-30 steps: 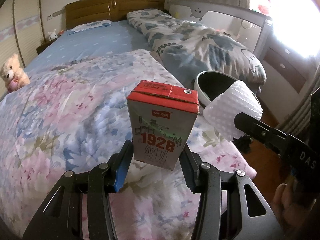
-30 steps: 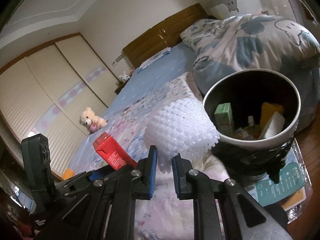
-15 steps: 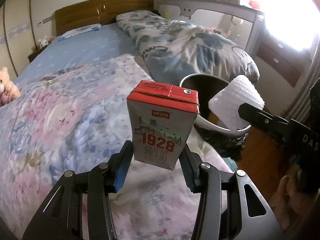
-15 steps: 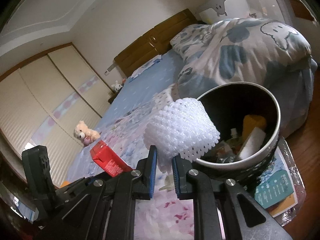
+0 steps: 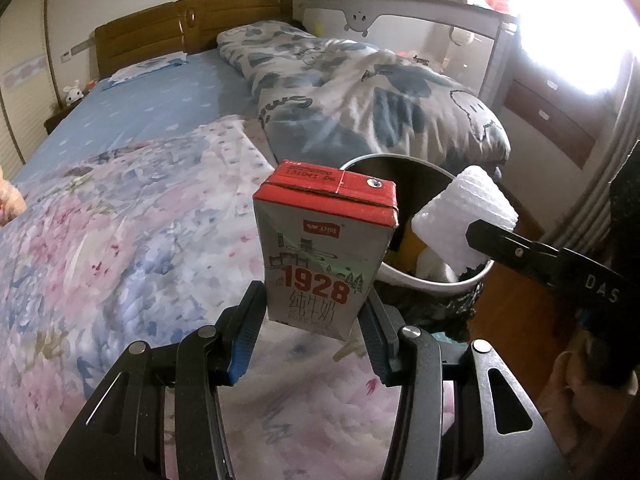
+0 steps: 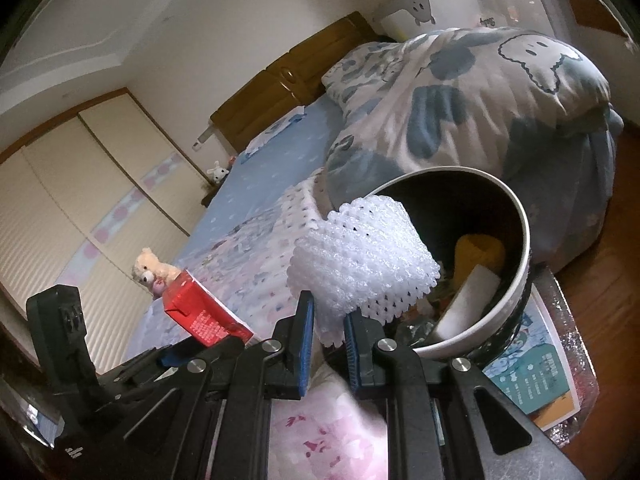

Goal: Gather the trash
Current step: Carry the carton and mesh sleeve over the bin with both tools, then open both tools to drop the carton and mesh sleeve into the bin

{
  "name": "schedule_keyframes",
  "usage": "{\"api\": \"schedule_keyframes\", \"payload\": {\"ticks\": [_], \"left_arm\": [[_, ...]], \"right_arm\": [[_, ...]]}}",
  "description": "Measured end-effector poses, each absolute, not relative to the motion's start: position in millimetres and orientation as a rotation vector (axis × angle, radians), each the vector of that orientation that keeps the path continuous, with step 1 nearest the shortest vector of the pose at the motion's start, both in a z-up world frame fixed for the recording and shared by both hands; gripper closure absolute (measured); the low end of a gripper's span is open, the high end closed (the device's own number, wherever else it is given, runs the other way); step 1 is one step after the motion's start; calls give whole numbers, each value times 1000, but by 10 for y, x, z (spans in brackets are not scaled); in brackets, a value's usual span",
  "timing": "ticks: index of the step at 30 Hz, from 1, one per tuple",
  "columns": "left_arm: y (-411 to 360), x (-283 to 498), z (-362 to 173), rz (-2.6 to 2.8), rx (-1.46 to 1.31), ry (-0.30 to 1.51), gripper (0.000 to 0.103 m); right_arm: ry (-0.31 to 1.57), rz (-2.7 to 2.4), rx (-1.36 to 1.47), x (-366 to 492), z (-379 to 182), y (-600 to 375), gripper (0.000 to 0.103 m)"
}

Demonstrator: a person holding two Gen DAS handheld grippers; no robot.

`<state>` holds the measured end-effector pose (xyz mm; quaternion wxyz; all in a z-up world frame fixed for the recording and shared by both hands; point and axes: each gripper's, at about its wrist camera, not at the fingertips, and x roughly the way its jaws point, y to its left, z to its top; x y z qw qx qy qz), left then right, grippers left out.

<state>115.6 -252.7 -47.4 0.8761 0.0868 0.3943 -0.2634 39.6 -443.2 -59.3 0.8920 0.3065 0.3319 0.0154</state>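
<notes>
Left wrist view: left gripper (image 5: 314, 320) at 6 o'clock, jaws clamped on the lower sides of a milk carton (image 5: 326, 250), which stands upright with its red top up and "1928" printed on the front. The carton is held above the floral bedspread (image 5: 120, 248). Beyond it, toward 2 o'clock, the trash bin (image 5: 460, 280) stands open at the bed's edge, with yellow and white items inside. At 3 o'clock the right gripper (image 5: 486, 240) comes in from the side, holding a white foam net sleeve (image 5: 466, 216) over the bin's mouth. A blue-grey patterned duvet (image 5: 360, 92) lies bunched at 12 o'clock, with the wooden headboard (image 5: 192, 24) behind.

Right wrist view: right gripper (image 6: 329, 334) at 6 o'clock, jaws pinched together on the bottom edge of the foam net sleeve (image 6: 362, 258). The sleeve sits at frame centre, partly over the near rim of the trash bin (image 6: 516, 280) at 3 o'clock. A yellow piece and a white block show inside the bin. At 8 o'clock the milk carton (image 6: 204, 314) appears red side up, tilted, in the left gripper (image 6: 180, 354). A teddy bear (image 6: 150, 272) rests on the bed at 9 o'clock, just behind the carton
</notes>
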Motion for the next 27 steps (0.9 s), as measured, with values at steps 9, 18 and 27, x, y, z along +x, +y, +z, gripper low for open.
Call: {"api": "schedule_keyframes", "payload": {"ticks": [9,18,27], "left_arm": [[-2737,1217,-476,-569,203,825,57],[-2993,1262,-478,-601,219,831,57],[-3218,1356,-471,-630,225,844,57]], "right_arm": [[702,20,631,475,-628,-4590,88],[723,1,629,541,-673,-4763,88],[780,-10,632,699,-770,-4944,86]]}}
